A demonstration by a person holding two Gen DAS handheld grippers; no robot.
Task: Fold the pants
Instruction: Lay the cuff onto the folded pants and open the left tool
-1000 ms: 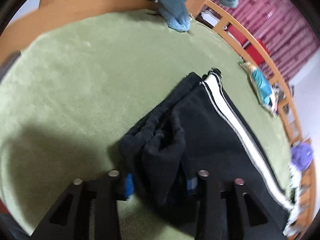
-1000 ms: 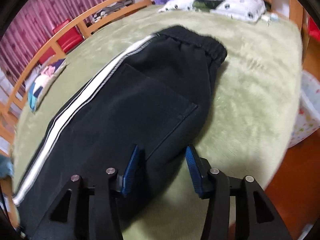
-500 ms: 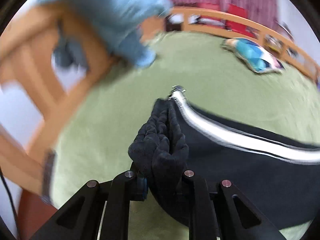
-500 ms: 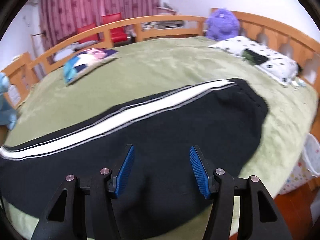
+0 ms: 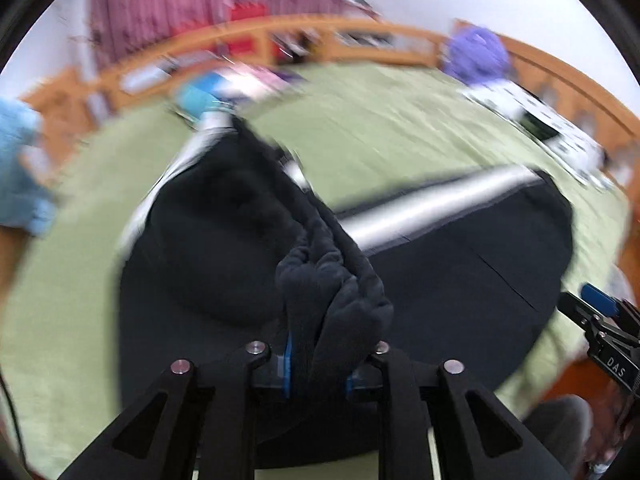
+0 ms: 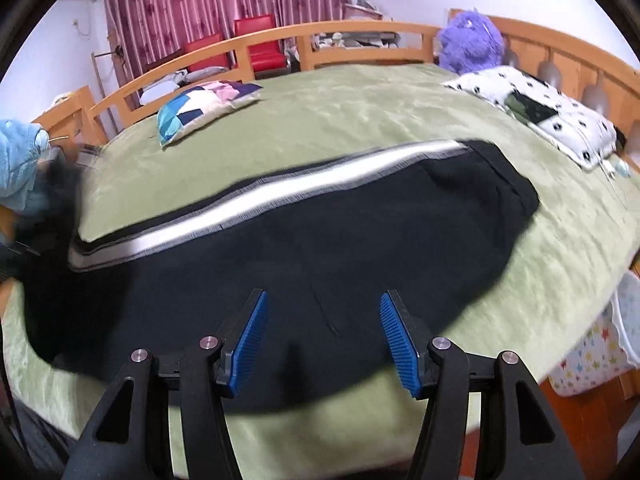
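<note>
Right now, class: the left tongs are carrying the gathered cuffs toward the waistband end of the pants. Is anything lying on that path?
Nothing visible. The left tongs grip the cuffs, and only the pants' own flat fabric lies ahead. The pillows sit beyond it; the right tongs hang open, clear.

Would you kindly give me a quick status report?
Left gripper shut on pants hem, lifted. Right gripper open, empty, above pants. Nothing in the way.
</note>
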